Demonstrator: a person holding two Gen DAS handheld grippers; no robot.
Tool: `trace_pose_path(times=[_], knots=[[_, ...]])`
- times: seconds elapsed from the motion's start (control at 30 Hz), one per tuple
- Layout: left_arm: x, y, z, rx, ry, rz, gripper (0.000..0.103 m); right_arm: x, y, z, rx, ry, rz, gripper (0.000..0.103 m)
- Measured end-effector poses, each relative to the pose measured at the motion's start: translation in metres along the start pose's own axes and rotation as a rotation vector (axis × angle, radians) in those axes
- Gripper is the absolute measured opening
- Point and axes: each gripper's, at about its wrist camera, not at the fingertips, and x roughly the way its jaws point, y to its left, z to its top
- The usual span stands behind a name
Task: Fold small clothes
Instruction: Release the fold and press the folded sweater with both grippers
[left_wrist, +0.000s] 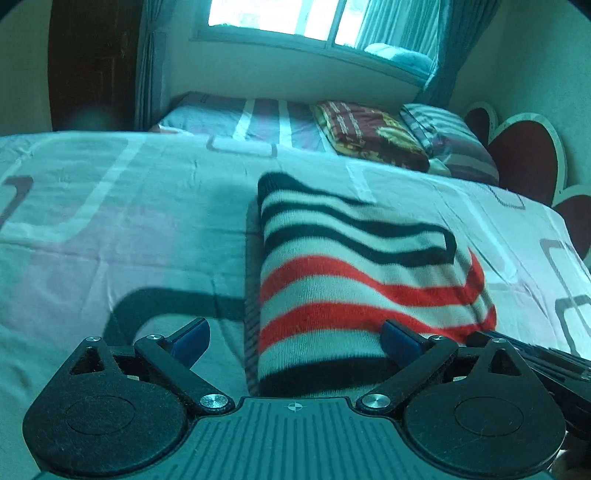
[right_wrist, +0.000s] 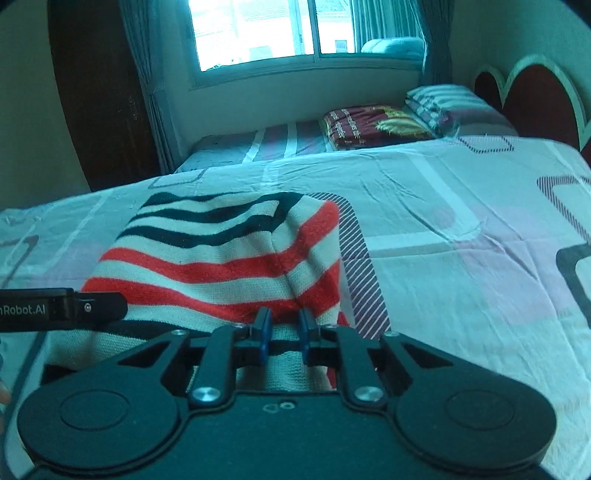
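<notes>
Both tongs work one striped knit garment (right_wrist: 221, 258) lying folded on the patterned bedsheet (right_wrist: 461, 229). Left gripper (left_wrist: 295, 336) stands spread wide around its near edge, gripping nothing; right gripper (right_wrist: 283, 334) is pinched nearly closed on the near hem. A fold seems in progress; next, the left probably needs to close on the hem. Count: one garment, two grippers.

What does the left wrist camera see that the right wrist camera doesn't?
Only the left wrist view shows the left gripper from behind, jaws wide open, with the sweater's left edge between them. Only the right wrist view shows the right gripper nearly shut on the sweater's near edge, plus lettering on the other gripper's body. Both show the sweater, bed, window, blanket and headboard.
</notes>
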Motion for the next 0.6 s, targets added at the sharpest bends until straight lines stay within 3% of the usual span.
trace_pose_path(times=[0.13,0.27,0.4,0.6], knots=[[0.01,-0.003,0.009,0.018,-0.008,0.015,0.099,-0.001,0.01,0.017,-0.024,-0.04,0.028,0.026],[0.02,-0.004,0.018,-0.005,-0.005,0.016,0.099,0.01,0.024,0.028,-0.103,-0.06,0.033,0.025],[0.035,-0.008,0.028,0.021,-0.008,0.036,0.099,0.026,0.015,0.043,-0.035,-0.061,0.052,0.026],[0.063,-0.009,0.045,-0.012,-0.004,0.058,0.099,0.06,0.005,0.067,-0.04,-0.051,0.029,0.026]])
